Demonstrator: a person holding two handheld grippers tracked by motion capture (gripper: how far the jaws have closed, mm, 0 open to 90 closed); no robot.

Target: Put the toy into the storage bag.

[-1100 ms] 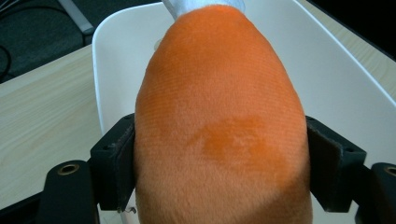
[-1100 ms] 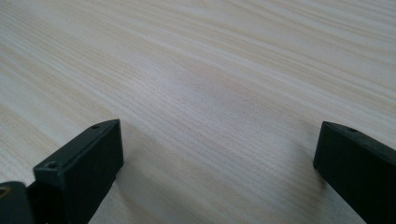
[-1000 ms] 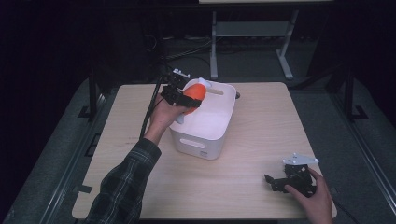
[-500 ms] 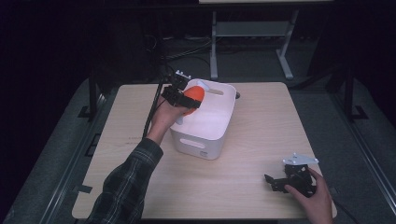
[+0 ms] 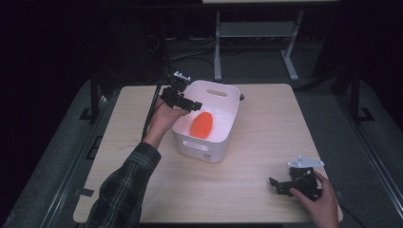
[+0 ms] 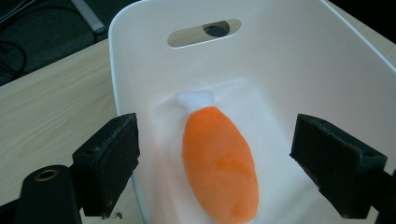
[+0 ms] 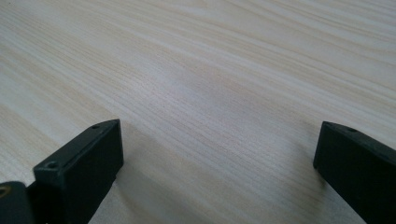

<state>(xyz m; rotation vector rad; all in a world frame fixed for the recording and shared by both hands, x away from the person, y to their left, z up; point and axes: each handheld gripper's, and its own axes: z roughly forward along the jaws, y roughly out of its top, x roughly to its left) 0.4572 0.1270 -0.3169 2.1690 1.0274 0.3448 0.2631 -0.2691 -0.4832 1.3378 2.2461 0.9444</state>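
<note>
Dark room all around, with a light wooden table [image 5: 247, 190] in the middle and some metal stand legs behind it. On the table sits a white plastic bin [image 5: 223, 97] with handle cutouts, a bit left of centre and toward the far side.

Inside the bin, lying flat on the bottom, is an orange plush toy [image 5: 202, 124], kind of drumstick shaped with a little white tip at one end. In the left gripper view the plush [image 6: 219, 163] lies lengthwise, white tip pointing toward the far handle slot.

Left gripper [image 5: 186, 102] hovers over the bin's left rim, held by the person's hand with a plaid sleeve behind it. Its jaws have just been opening and now stand wide apart, nothing pinched between the pads; the plush is well below them, not touching.

Right gripper [image 5: 281, 185] is down at the near right corner of the table, well apart from the bin. Its jaws are spread wide too, with only bare wood grain between them.
</note>
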